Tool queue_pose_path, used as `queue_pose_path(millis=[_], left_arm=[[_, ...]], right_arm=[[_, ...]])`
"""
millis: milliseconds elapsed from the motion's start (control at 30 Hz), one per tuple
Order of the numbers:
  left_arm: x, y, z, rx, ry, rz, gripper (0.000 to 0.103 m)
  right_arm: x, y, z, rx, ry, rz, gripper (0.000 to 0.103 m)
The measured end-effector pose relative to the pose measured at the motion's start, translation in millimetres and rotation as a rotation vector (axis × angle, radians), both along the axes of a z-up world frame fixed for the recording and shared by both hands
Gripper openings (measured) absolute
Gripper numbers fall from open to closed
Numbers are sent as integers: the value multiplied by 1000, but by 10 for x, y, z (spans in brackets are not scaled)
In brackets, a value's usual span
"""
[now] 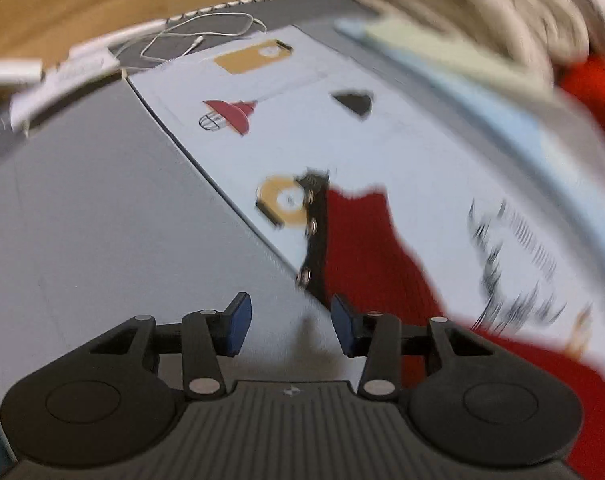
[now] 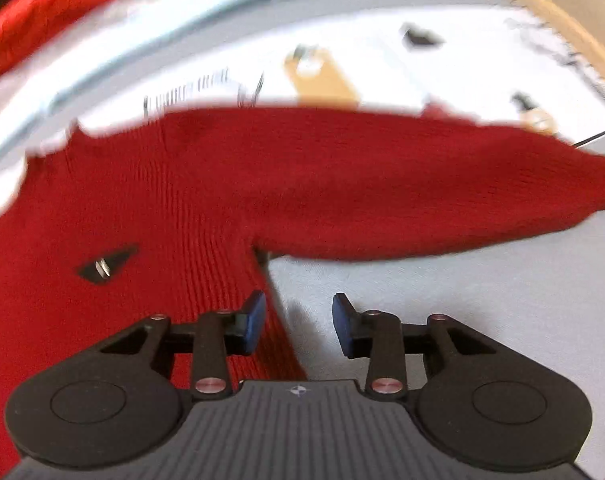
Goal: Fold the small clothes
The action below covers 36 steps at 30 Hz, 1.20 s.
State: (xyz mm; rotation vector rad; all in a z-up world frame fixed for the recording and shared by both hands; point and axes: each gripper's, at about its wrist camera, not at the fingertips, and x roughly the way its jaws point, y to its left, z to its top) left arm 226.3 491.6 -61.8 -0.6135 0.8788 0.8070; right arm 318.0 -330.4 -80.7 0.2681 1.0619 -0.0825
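A red ribbed knit sweater (image 2: 230,184) lies spread on a pale printed cloth (image 1: 342,128) that covers part of the grey counter (image 1: 102,220). One sleeve (image 2: 442,200) stretches out sideways from the sweater's body, its cuff end resting past the cloth on bare counter. A dark strip with metal snaps (image 1: 312,236) runs along one edge of the sweater.

The left gripper (image 1: 290,326) hangs just above the counter beside that snap edge, its blue pads wide apart and holding nothing. The right gripper (image 2: 298,326) hovers over the sweater's side seam below the armpit, also wide open and empty; one pad is over the knit, the other over bare counter.

The garment looks unfolded, so the fold is probably only starting. The next move likely calls for pinching the sleeve or a side edge and carrying it across the sweater's body, gripping both layers so the knit does not slide. Both views are blurred, so fine detail is uncertain.
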Motion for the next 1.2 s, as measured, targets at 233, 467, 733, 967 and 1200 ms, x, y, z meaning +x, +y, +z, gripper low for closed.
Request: queue_pose_path(millis=[233, 467, 733, 967, 1200], left_arm=[[139, -24, -95, -126, -265, -79, 56], [666, -204, -422, -32, -131, -113, 59], [726, -234, -384, 61, -68, -176, 10], [8, -111, 343, 124, -453, -103, 11], [-731, 293, 144, -45, -323, 155, 12]], right_arm=[[-932, -29, 883, 63, -305, 66, 54], [-1410, -41, 495, 4, -265, 14, 54], [-1365, -79, 212, -74, -156, 14, 54], [-1378, -105, 242, -36, -166, 13, 54], [-1502, -111, 228, 7, -146, 35, 54]])
